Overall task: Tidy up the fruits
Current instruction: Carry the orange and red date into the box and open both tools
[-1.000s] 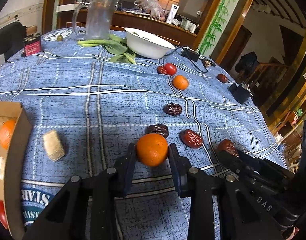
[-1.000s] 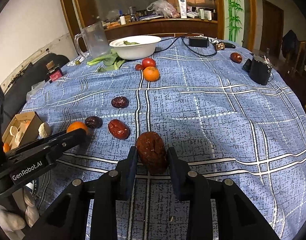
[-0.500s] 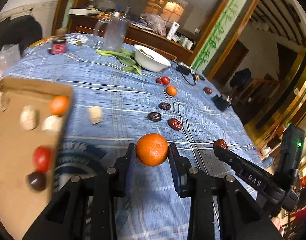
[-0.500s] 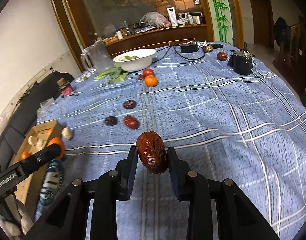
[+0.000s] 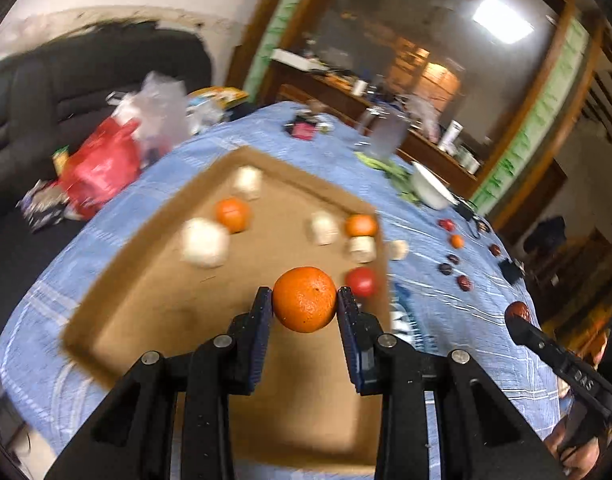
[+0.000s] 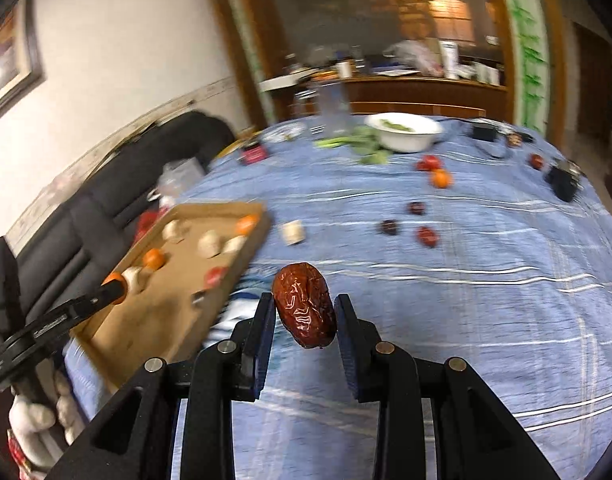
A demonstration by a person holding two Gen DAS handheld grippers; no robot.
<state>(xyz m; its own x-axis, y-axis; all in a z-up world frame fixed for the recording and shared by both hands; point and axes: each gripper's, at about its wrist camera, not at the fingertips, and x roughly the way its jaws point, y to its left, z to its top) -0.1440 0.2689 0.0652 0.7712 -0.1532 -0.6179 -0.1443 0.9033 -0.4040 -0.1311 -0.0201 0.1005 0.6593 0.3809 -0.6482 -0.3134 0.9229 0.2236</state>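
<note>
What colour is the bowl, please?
White bowl, clearest in the right wrist view.

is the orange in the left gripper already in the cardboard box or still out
Still out. The orange sits clamped in the left gripper, held in the air over the cardboard box, not resting on its floor.

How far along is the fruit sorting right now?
Partly done: the cardboard tray already holds two oranges, a tomato and pale pieces. The left gripper carries an orange over it; the right gripper holds a date. Several fruits remain on the tablecloth.
</note>
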